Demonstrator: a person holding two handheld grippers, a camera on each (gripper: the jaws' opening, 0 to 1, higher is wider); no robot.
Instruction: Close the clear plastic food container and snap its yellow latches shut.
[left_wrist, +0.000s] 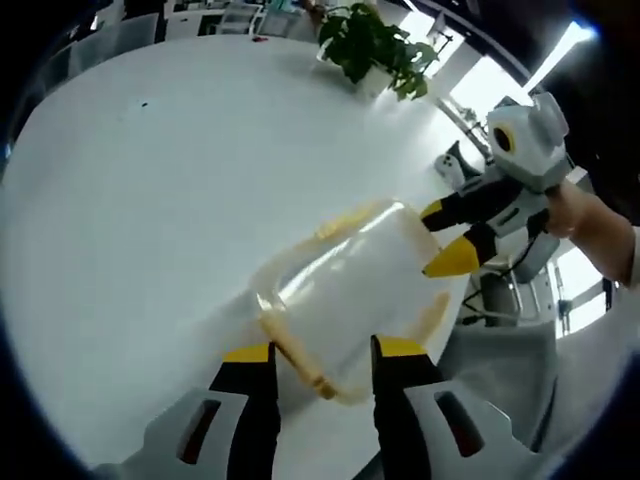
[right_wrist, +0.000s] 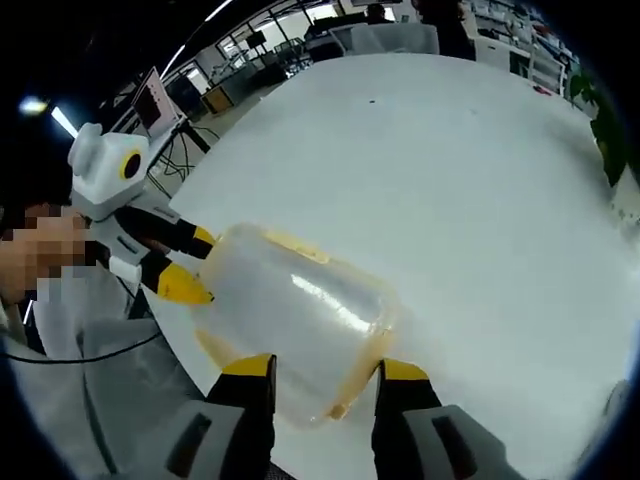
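Observation:
The clear plastic container (left_wrist: 350, 290) lies on the white table (left_wrist: 150, 200) near its edge, with yellow latches along its sides. One yellow latch (left_wrist: 295, 355) sits between the jaws of my left gripper (left_wrist: 325, 352), which is open at the container's near end. My right gripper (left_wrist: 447, 238) comes in from the right, open, with its yellow tips at the opposite end. In the right gripper view the container (right_wrist: 300, 310) lies just ahead of my right gripper (right_wrist: 325, 370), and the left gripper (right_wrist: 195, 262) meets its left end.
A potted plant (left_wrist: 375, 45) stands at the table's far side. A person's hand (left_wrist: 590, 220) holds the right gripper. The table's edge (right_wrist: 190, 340) runs just beside the container. Desks with a monitor (right_wrist: 155, 100) stand beyond the table.

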